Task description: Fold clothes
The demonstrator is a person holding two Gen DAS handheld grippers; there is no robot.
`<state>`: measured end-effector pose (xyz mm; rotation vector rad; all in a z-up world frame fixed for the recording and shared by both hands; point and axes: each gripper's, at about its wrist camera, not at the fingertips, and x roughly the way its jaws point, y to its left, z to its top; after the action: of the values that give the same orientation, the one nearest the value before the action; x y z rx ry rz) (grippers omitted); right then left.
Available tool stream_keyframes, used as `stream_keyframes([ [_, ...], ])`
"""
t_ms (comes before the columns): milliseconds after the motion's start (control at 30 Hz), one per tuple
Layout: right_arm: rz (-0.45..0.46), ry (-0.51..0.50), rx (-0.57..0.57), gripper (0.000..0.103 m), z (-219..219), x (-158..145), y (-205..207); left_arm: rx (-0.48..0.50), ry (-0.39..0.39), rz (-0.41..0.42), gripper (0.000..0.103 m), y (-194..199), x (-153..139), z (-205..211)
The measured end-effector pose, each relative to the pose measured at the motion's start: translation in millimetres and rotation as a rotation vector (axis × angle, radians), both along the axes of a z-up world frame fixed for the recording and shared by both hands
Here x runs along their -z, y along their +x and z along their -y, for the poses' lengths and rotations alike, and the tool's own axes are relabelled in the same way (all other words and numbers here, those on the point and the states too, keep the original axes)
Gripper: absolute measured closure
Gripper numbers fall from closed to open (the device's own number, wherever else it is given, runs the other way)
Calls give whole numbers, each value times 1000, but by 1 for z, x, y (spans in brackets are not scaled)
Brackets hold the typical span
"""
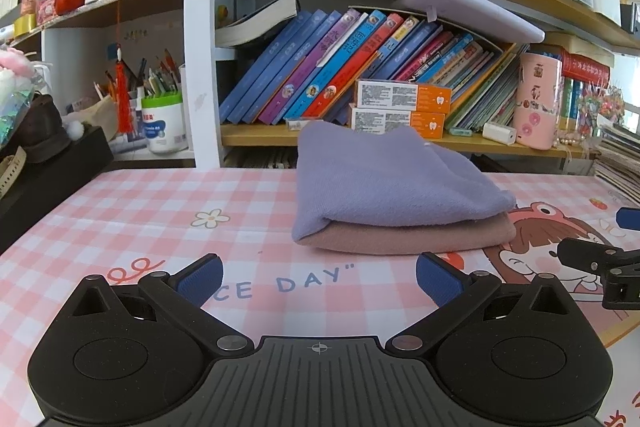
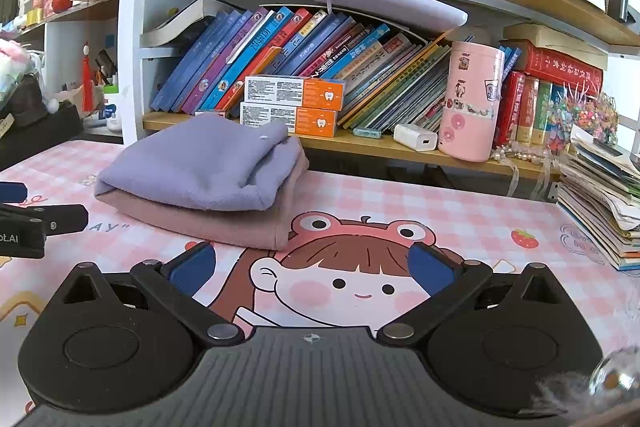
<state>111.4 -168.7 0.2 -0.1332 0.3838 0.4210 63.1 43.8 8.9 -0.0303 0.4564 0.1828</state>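
A folded lilac garment point(image 1: 392, 183) point(image 2: 200, 163) lies on top of a folded dusty-pink garment point(image 1: 404, 237) point(image 2: 224, 223) on the pink checked desk mat point(image 1: 160, 211) point(image 2: 440, 211). My left gripper point(image 1: 320, 277) stands open a short way in front of the stack, with nothing between its blue pads point(image 1: 202, 279). My right gripper point(image 2: 312, 269) is also open and holds nothing, to the right of the stack over the cartoon girl print. In each wrist view the other gripper shows at the frame's edge.
A bookshelf point(image 1: 360, 143) full of leaning books runs behind the mat, with two orange-and-white boxes point(image 2: 294, 107) and a pink canister point(image 2: 472, 103) on its lowest board. A pile of booklets point(image 2: 600, 199) sits at the right edge. A black box point(image 1: 52, 171) stands at the left.
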Motion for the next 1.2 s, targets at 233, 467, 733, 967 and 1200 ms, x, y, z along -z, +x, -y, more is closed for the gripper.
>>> stream_keyframes([
  [233,-2,1,-1,0,0,0,1,-1,8,-2,0,0,0,1],
  [467,-5,4,0,0,1,0,1,-4,20,-6,0,1,0,2],
  [733,-28,23,28,0,6,1,7,-11,43,-19,0,3,1,5],
  [967,-26,18,27,0,5,1,6,-11,58,-17,0,2,1,7],
  [1200,-25,14,24,0,4,1,6,-16,57,-18,0,3,1,6],
])
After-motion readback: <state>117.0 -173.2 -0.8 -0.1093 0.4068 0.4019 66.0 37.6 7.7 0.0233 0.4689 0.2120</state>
